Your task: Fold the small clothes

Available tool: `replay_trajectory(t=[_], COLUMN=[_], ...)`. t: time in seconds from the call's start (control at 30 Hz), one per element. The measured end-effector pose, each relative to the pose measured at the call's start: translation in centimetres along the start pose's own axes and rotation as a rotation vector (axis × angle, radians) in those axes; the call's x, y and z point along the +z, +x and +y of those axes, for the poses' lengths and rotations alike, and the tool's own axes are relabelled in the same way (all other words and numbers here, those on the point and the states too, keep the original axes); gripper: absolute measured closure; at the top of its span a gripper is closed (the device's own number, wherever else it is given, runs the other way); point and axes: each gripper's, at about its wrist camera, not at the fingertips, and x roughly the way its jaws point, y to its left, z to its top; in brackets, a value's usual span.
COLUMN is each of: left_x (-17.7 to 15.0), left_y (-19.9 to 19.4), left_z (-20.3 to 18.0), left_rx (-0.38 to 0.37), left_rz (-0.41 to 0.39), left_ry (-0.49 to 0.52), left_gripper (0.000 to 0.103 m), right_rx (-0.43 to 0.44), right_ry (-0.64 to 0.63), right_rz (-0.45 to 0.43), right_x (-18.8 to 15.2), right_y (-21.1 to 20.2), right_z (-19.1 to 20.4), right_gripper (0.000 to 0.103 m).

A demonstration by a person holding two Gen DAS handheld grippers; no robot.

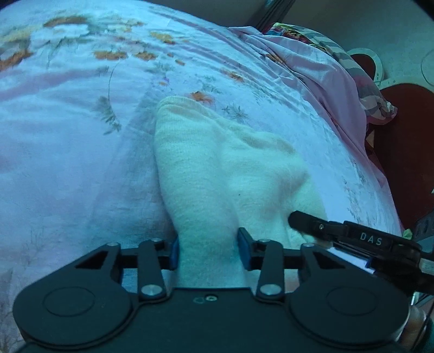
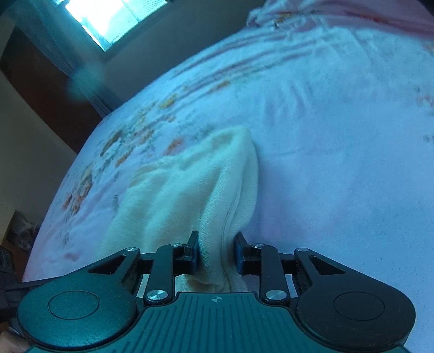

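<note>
A cream knit garment [image 1: 217, 163] lies on the floral bedsheet [image 1: 81, 122], its near end lifted into a ridge. In the left wrist view my left gripper [image 1: 208, 244] is shut on the garment's near edge, with its blue pads pressing on both sides of the fabric. One black finger [image 1: 301, 221] of the right gripper reaches into the cloth from the right. In the right wrist view the garment [image 2: 176, 190] is bunched into folds, and my right gripper [image 2: 216, 249] is shut on a thick fold of it. The cloth inside both grips is hidden.
The bedsheet [image 2: 339, 163] runs wide around the garment. A crumpled pink sheet [image 1: 312, 68] and a patterned cloth [image 1: 360, 81] lie at the bed's right edge, with a dark red floor piece [image 1: 407, 135] beyond. The right wrist view shows the bed's left edge, a wall and a window [image 2: 114, 16].
</note>
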Motion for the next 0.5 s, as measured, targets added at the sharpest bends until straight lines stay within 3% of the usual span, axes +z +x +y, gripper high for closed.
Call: replay_trajectory(t=[0.13, 0.2, 0.27, 0.3, 0.4, 0.43, 0.5], left_x=[0.0, 0.0, 0.0, 0.0, -0.1, -0.1, -0.2], left_y=[-0.6, -0.4, -0.2, -0.1, 0.1, 0.1, 0.0], left_z=[-1.2, -1.4, -1.5, -1.5, -1.3, -1.4, -1.6], left_rx=[0.041, 0.056, 0.064, 0.066, 0.071, 0.076, 0.085], left_rz=[-0.017, -0.009, -0.005, -0.002, 0.003, 0.003, -0.004], left_ry=[0.055, 0.066, 0.074, 0.077, 0.078, 0.08, 0.084], left_gripper=[0.069, 0.069, 0.069, 0.069, 0.068, 0.068, 0.068], right_rx=[-0.018, -0.079, -0.082, -0.083, -0.07, -0.063, -0.061], right_ry=[-0.029, -0.04, -0.023, -0.005, 0.009, 0.017, 0.017], right_rz=[-0.026, -0.001, 0.014, 0.025, 0.035, 0.036, 0.035], right_x=[-0.1, -0.2, -0.4, -0.3, -0.4, -0.4, -0.5], right_y=[-0.4, 0.3, 0.7, 0.9, 1.3, 1.4, 1.3], right_z=[1.3, 1.2, 0.7, 0.4, 0.1, 0.1, 0.4], right_gripper=[0.079, 0.078, 0.066, 0.054, 0.057, 0.067, 0.07])
